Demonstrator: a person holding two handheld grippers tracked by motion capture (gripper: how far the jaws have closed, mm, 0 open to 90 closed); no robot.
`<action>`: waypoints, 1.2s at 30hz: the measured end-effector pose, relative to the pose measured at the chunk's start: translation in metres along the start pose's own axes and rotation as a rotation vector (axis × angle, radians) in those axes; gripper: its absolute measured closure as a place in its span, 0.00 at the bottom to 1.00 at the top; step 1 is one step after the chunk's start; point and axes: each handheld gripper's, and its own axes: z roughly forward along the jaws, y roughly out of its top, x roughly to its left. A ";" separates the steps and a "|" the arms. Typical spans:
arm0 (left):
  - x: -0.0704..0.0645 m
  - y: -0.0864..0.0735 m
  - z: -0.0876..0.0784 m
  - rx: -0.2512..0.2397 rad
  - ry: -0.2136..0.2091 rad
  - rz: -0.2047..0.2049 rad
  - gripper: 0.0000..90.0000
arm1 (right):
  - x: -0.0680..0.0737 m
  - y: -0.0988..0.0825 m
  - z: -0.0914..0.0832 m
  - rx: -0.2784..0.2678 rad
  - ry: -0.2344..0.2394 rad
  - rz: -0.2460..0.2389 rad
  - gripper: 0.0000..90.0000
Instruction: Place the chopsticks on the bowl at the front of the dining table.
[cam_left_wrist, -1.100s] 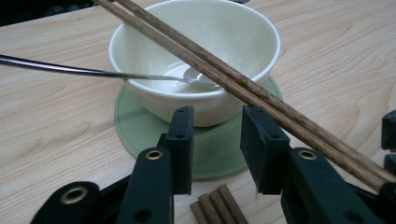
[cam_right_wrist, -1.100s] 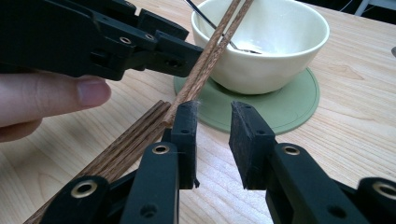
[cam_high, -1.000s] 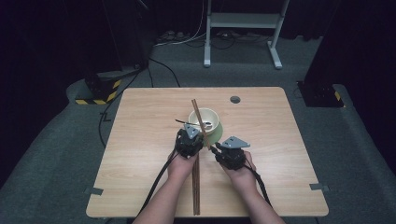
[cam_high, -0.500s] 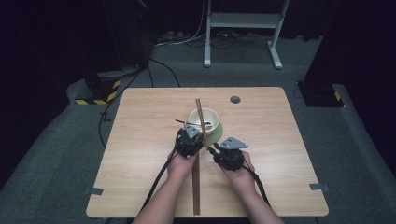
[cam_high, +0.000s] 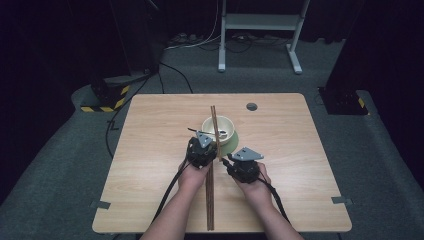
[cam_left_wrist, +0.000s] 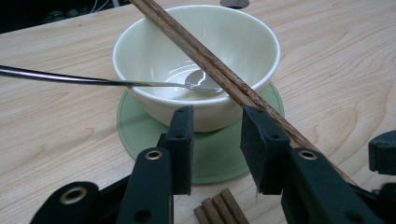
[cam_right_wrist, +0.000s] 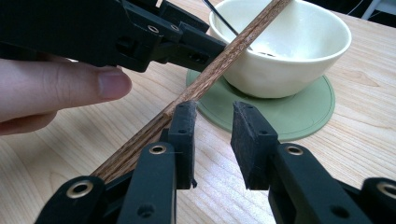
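Left gripper (cam_left_wrist: 217, 119) and right gripper (cam_right_wrist: 214, 112) — jaws spread, empty — are flanking chopsticks (cam_left_wrist: 211, 66) leaning on bowl (cam_right_wrist: 289, 74); pinching one probably comes next

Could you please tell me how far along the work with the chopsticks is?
Done: the bowl sits on its green mat, spoon inside, and one chopstick pair leans across the rim. In hand: nothing; the left gripper and right gripper flank that pair, fingers open. Left: more sticks flat on the table.
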 end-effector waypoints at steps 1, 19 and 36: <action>0.000 0.000 0.000 0.000 -0.001 0.000 0.72 | 0.000 0.000 0.000 0.000 -0.001 -0.002 0.77; 0.001 0.002 0.000 0.022 -0.005 0.010 0.72 | 0.001 0.000 0.001 0.002 0.003 0.000 0.78; -0.004 0.006 0.003 0.017 -0.012 0.022 0.72 | 0.000 -0.001 0.001 0.000 0.002 0.002 0.77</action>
